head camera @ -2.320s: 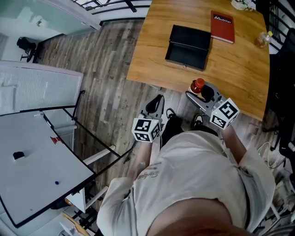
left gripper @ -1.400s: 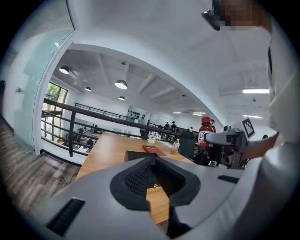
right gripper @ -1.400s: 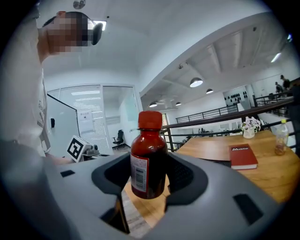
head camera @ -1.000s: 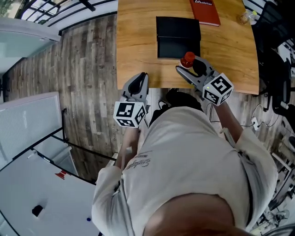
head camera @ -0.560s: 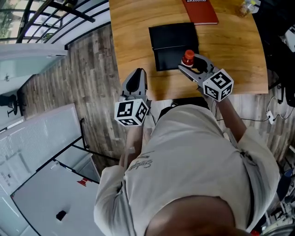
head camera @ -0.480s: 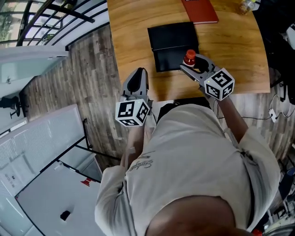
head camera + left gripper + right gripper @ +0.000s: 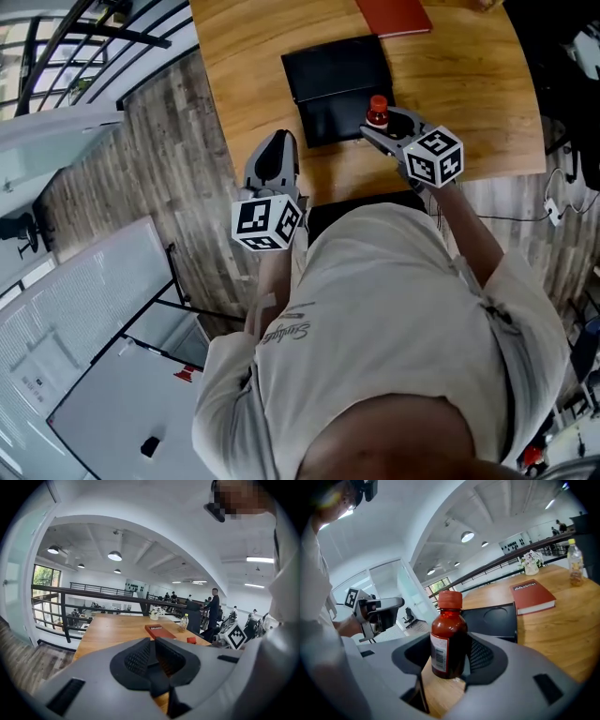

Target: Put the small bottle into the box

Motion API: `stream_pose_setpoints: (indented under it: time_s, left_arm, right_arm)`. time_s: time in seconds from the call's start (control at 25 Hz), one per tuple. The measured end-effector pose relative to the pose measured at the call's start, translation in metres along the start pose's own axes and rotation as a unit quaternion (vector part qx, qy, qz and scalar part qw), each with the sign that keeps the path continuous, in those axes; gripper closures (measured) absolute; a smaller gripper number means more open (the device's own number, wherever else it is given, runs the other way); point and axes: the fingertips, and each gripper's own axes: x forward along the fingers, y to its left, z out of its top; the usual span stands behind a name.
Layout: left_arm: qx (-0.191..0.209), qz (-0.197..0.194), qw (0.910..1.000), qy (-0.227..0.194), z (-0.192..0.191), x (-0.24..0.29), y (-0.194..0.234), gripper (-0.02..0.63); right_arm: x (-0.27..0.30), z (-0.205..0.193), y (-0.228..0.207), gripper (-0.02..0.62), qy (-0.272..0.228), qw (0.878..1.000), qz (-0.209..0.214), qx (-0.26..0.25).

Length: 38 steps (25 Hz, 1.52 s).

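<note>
The small brown bottle (image 7: 378, 111) with a red cap (image 7: 450, 599) stands upright between the jaws of my right gripper (image 7: 381, 124), which is shut on its body (image 7: 449, 641). It hangs over the near right corner of the open black box (image 7: 330, 84), which lies on the wooden table (image 7: 459, 84). In the right gripper view the box (image 7: 492, 620) lies just behind the bottle. My left gripper (image 7: 274, 155) is shut with nothing in it, at the table's near edge left of the box; its jaws (image 7: 152, 660) touch.
A red book (image 7: 392, 14) lies beyond the box, also in the right gripper view (image 7: 533, 597). A plastic drink bottle (image 7: 574, 564) and a small flower pot (image 7: 531, 562) stand at the table's far side. Wood floor lies left of the table; a railing runs behind it.
My right gripper has carried the bottle forward from the table's near edge to the box's near right corner. My left gripper has come up to the table edge, still shut.
</note>
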Motion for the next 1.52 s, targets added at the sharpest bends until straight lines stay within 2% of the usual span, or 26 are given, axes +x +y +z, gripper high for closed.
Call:
stream_pose_setpoints:
  time_s: [0.28, 0.52, 0.76, 0.92, 1.08, 1.2, 1.32, 1.52]
  left_arm:
    - [-0.011, -0.026, 0.9996, 0.004, -0.001, -0.006, 0.017, 0.566]
    - [-0.033, -0.054, 0.998, 0.001, -0.011, 0.001, 0.027, 0.565]
    - [-0.046, -0.072, 0.9963, 0.007, -0.025, 0.008, 0.039, 0.565]
    - [-0.049, -0.087, 0.9949, 0.006, -0.027, 0.005, 0.039, 0.565]
    - [-0.053, -0.1, 0.9936, 0.0, -0.027, 0.001, 0.039, 0.565]
    - [-0.058, -0.106, 0.9927, -0.001, -0.028, 0.0, 0.043, 0.565]
    - [-0.064, -0.113, 0.9915, -0.005, -0.028, 0.001, 0.045, 0.565]
    - [-0.075, -0.118, 0.9902, 0.001, -0.032, -0.004, 0.05, 0.565]
  right_arm:
    - [0.026, -0.014, -0.003, 0.377, 0.044, 0.998, -0.033, 0.038]
    - [0.05, -0.035, -0.007, 0.376, 0.13, 0.99, -0.036, 0.036]
    - [0.071, -0.059, -0.008, 0.376, 0.192, 0.979, -0.05, 0.039]
    - [0.079, -0.068, -0.01, 0.376, 0.209, 0.974, -0.056, 0.059]
    - [0.086, -0.07, -0.014, 0.376, 0.225, 0.97, -0.073, 0.055]
    - [0.093, -0.077, -0.018, 0.376, 0.255, 0.96, -0.086, 0.073]
    - [0.097, -0.087, -0.027, 0.376, 0.297, 0.944, -0.106, 0.095]
    - [0.102, -0.096, -0.037, 0.376, 0.344, 0.925, -0.124, 0.101]
